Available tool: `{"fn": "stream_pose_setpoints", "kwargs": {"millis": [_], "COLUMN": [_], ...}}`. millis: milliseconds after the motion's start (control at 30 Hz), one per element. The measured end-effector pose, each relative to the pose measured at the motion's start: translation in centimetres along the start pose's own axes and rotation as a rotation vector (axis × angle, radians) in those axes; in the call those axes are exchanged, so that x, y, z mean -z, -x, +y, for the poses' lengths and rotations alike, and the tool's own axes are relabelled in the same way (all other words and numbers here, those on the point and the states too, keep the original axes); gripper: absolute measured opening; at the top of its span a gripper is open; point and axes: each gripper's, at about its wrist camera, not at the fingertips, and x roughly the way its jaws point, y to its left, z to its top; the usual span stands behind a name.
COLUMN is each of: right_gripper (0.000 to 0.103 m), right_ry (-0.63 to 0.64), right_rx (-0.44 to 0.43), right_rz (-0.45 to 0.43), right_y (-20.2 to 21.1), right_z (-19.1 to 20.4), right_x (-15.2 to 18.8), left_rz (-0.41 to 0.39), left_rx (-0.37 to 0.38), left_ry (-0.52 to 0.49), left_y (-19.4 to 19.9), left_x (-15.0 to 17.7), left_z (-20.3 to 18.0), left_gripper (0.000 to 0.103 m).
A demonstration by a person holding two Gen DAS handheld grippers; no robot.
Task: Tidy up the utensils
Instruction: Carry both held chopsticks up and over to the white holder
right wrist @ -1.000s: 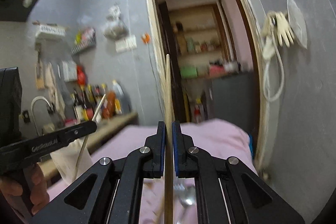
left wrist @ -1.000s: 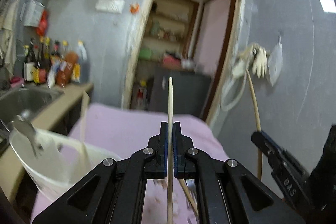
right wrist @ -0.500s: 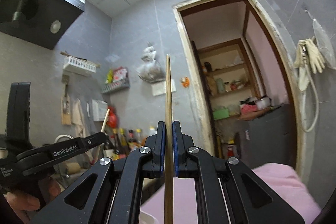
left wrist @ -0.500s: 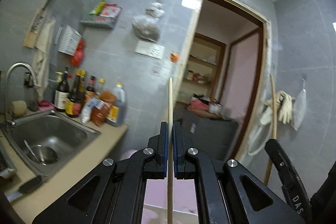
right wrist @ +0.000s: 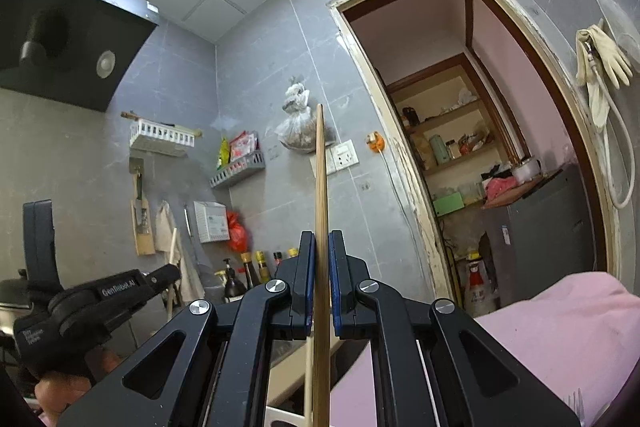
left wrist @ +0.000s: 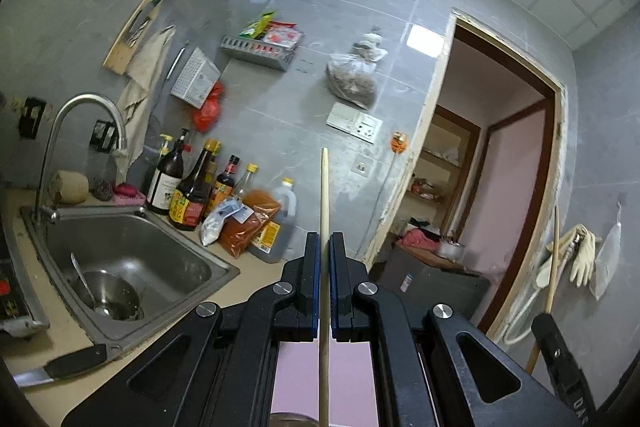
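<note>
My left gripper (left wrist: 324, 241) is shut on a pale wooden chopstick (left wrist: 324, 195) that stands upright between the blue pads, its tip against the grey wall. My right gripper (right wrist: 322, 239) is shut on a darker wooden chopstick (right wrist: 320, 167), also upright. Both are raised and tilted up toward the wall and ceiling. The left gripper also shows in the right wrist view (right wrist: 120, 291) at the lower left, with its chopstick (right wrist: 173, 247) rising from it. The right gripper's edge (left wrist: 560, 367) and its chopstick (left wrist: 554, 267) show at the lower right of the left wrist view.
A steel sink (left wrist: 132, 259) with a bowl and spoon (left wrist: 108, 299) is at the left, sauce bottles (left wrist: 192, 195) behind it, a knife (left wrist: 56, 367) on the counter. The pink cloth (right wrist: 560, 339) lies below. A white rim (right wrist: 288, 415) and fork tines (right wrist: 574, 403) peek at the bottom edge.
Both grippers have tilted upward with their chopsticks: the pink cloth and white container have dropped out of view, and the wall, shelves and ceiling now fill the frames.
</note>
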Motion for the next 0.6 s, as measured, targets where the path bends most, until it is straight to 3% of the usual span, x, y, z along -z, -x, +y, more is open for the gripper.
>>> {"fn": "stream_pose_setpoints", "kwargs": {"millis": [300,600], "right_gripper": [0.005,0.005], "right_ry": [0.042,0.048], "right_rx": [0.013,0.012], "right_rz": [0.038,0.102], "right_y": [-0.4,-0.6], "right_z": [0.1,0.2], "right_x": [2.0,3.4], "left_rz": [-0.003,-0.006], "left_rx": [-0.053,-0.055], "left_ry": [0.014,-0.007], "left_y": [-0.4,0.1], "left_x": [2.8,4.3], "left_z": [0.2,-0.6], "left_gripper": [0.002,0.002]}}
